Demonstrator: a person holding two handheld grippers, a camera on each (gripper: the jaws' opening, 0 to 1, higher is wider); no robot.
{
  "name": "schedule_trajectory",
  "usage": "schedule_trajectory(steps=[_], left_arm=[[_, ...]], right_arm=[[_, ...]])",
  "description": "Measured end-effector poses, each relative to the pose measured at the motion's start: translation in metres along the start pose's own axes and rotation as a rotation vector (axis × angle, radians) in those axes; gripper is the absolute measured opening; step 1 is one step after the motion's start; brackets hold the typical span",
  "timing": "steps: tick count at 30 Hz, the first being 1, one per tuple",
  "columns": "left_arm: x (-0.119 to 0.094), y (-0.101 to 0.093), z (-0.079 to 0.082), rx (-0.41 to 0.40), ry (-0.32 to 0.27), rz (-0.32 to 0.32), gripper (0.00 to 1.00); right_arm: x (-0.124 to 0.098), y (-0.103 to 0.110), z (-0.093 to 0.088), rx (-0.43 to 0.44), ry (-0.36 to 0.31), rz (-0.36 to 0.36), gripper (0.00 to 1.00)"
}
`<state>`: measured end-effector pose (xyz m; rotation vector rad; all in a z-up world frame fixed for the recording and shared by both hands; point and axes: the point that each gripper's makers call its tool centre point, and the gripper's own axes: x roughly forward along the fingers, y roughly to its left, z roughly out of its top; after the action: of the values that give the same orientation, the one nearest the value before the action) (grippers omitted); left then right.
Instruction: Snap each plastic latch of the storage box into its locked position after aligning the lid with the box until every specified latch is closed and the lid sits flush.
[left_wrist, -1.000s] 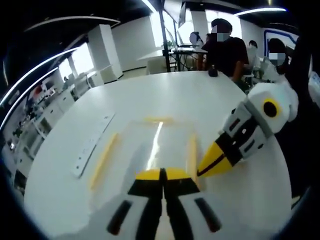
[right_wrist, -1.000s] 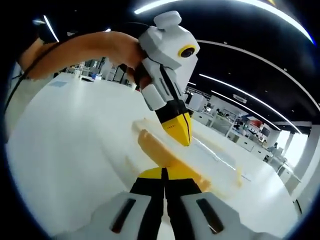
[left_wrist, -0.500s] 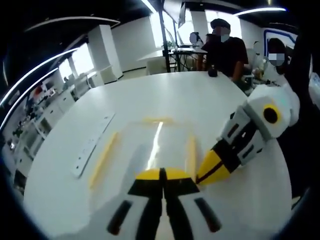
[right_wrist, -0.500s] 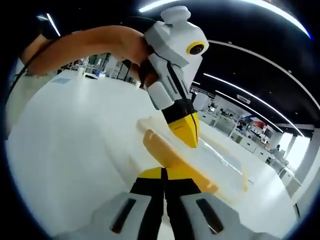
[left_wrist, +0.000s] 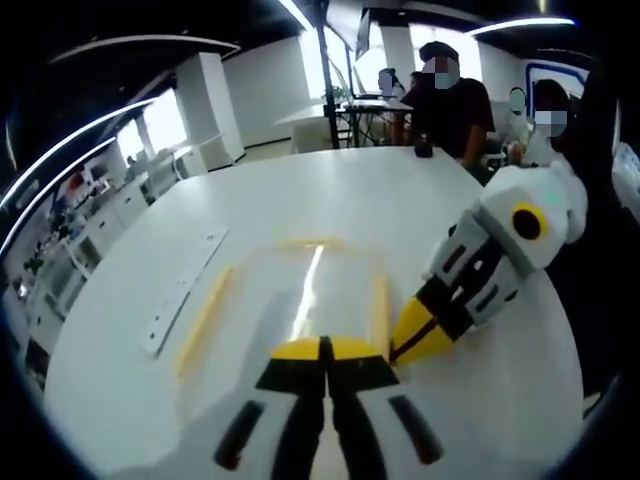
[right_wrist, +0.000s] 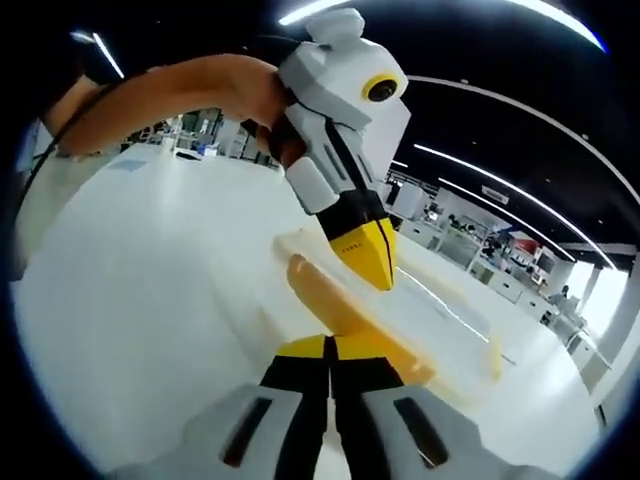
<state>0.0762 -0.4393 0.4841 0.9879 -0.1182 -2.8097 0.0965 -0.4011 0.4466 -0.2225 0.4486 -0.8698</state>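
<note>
Yellow-tipped left gripper (left_wrist: 322, 347): jaws pressed together with nothing between them, at the near edge of the storage box (left_wrist: 300, 300) in the left gripper view; in the right gripper view it (right_wrist: 374, 270) comes down from above, held by a person's hand (right_wrist: 270, 105), its tip over the near latch.
Right gripper (right_wrist: 330, 347): jaws together and empty, tip resting at the long orange latch (right_wrist: 340, 310) on the near side of the box; in the left gripper view it (left_wrist: 412, 335) enters from the right, its yellow tip beside the right-hand latch (left_wrist: 380, 305).
Storage box: clear plastic, lying flat on the white table (left_wrist: 370, 200), just ahead of both grippers; its lid (left_wrist: 305, 285) is in place and catches a bright streak of light.
Other latches: a yellow one on the left side (left_wrist: 205, 315) and a short one on the far end (left_wrist: 308, 242); whether any is snapped home cannot be told.
Power strip (left_wrist: 185, 290): white, lying on the table to the left of the box, apart from it.
Background: people (left_wrist: 450, 95) seated at a desk beyond the table's far edge; shelving and windows along the left wall.
</note>
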Motion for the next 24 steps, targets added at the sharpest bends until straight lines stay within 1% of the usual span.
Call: schedule_trajectory(steps=[1,3,6,7,8,9,10,11,13,15,16,17,18,19,21,24], left_arm=[[0.0,0.0,0.0,-0.001,-0.001,0.001,0.0],[0.0,0.002,0.001,-0.011,-0.014,0.004,0.0],[-0.001,0.004,0.001,-0.024,-0.037,0.008,0.0],[-0.001,0.004,0.001,-0.022,-0.047,0.007,0.0],[-0.001,0.005,0.001,-0.024,-0.054,0.007,0.0],[0.0,0.006,0.002,-0.027,-0.058,0.009,0.0],[0.0,0.008,0.002,-0.04,-0.059,0.026,0.0],[0.0,0.01,0.002,-0.044,-0.064,0.036,0.0],[-0.002,0.013,0.01,-0.057,-0.118,0.049,0.0],[-0.006,0.014,0.012,-0.064,-0.129,0.055,0.0],[-0.007,0.015,0.013,-0.067,-0.133,0.061,0.03],[-0.008,0.017,0.013,-0.064,-0.135,0.069,0.05],[-0.013,0.028,0.011,-0.045,-0.122,0.132,0.05],[-0.015,0.031,0.011,-0.043,-0.12,0.151,0.05],[-0.017,0.033,0.009,-0.05,-0.118,0.152,0.04],[-0.018,0.035,0.005,-0.067,-0.117,0.164,0.03]], right_arm=[[0.0,0.002,-0.002,0.014,0.009,0.009,0.0],[0.0,0.001,-0.002,0.016,-0.007,0.011,0.0],[-0.006,0.008,-0.004,0.054,-0.018,0.073,0.0],[-0.01,0.01,0.0,0.03,-0.04,0.087,0.0],[-0.013,0.009,0.003,0.037,-0.049,0.093,0.0],[-0.016,0.01,0.012,0.06,-0.089,0.118,0.0],[-0.019,0.008,0.018,0.07,-0.112,0.13,0.0],[-0.022,0.0,0.024,0.079,-0.13,0.128,0.0],[-0.027,-0.019,0.036,0.081,-0.147,0.125,0.0],[-0.027,-0.036,0.048,0.081,-0.16,0.155,0.0],[-0.026,-0.043,0.052,0.082,-0.161,0.174,0.0],[-0.023,-0.052,0.056,0.079,-0.155,0.19,0.0],[-0.021,-0.061,0.06,0.076,-0.15,0.206,0.0],[-0.016,-0.069,0.064,0.079,-0.136,0.244,0.0],[-0.009,-0.082,0.069,0.075,-0.132,0.259,0.0],[0.004,-0.096,0.069,0.035,-0.092,0.293,0.0]])
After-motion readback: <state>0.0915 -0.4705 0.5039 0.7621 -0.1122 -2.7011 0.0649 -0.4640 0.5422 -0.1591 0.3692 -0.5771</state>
